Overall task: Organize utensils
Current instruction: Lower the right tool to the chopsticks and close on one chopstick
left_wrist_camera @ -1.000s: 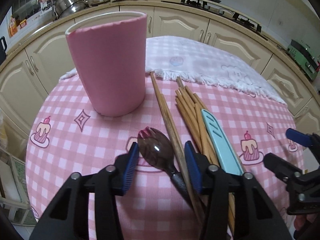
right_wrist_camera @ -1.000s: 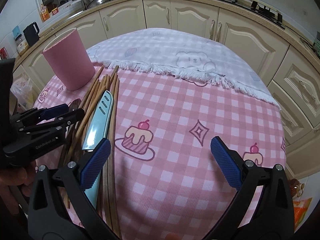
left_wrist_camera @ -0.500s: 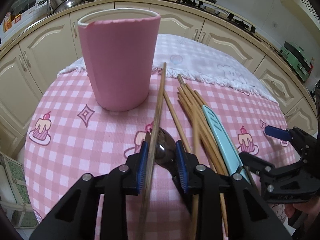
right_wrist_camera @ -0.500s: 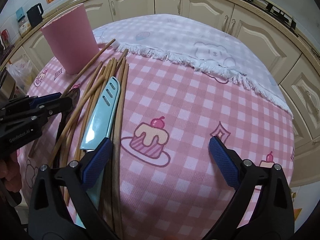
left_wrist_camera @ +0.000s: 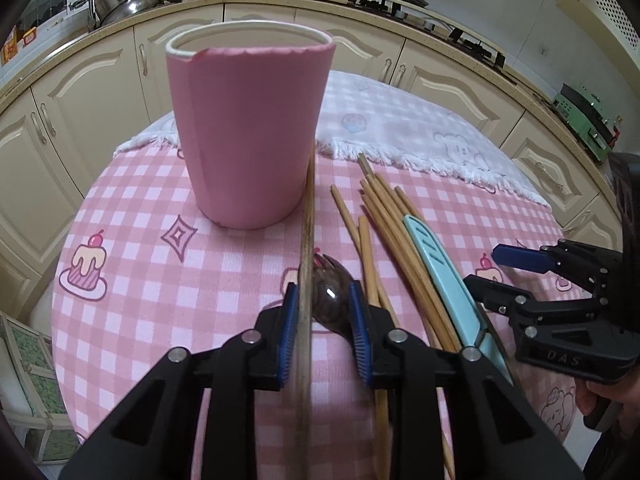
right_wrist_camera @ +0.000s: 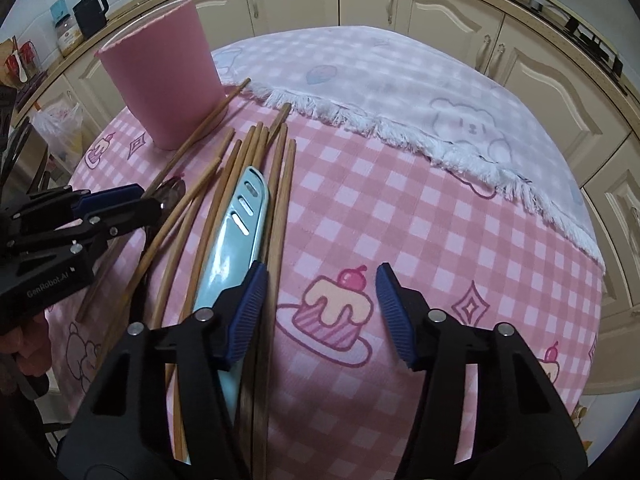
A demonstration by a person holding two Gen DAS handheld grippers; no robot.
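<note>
A tall pink cup (left_wrist_camera: 248,136) (right_wrist_camera: 160,80) stands upright on the pink checked tablecloth (left_wrist_camera: 140,240). Beside it lie several wooden chopsticks (left_wrist_camera: 384,216) (right_wrist_camera: 248,152) and a light blue sheathed knife (left_wrist_camera: 436,272) (right_wrist_camera: 236,232). My left gripper (left_wrist_camera: 323,332) (right_wrist_camera: 146,200) is closing on a dark chopstick (left_wrist_camera: 307,216) and the brown spoon (left_wrist_camera: 328,296) (right_wrist_camera: 172,194). The chopstick lies against its left pad, near end tilted up. My right gripper (right_wrist_camera: 320,316) (left_wrist_camera: 484,266) is closing. One chopstick (right_wrist_camera: 276,240) sits just inside its left pad, untouched by the right pad. That left finger covers the knife's near end.
A white fringed towel (left_wrist_camera: 420,140) (right_wrist_camera: 400,80) covers the far half of the round table. Cream kitchen cabinets (left_wrist_camera: 100,80) curve around behind. A person's hand (left_wrist_camera: 596,400) holds the right gripper at the table's right edge.
The left jaws have narrowed around the spoon and one chopstick, which swung toward the cup and tilted up. The right jaws have narrowed and shifted left over the knife and chopsticks.
</note>
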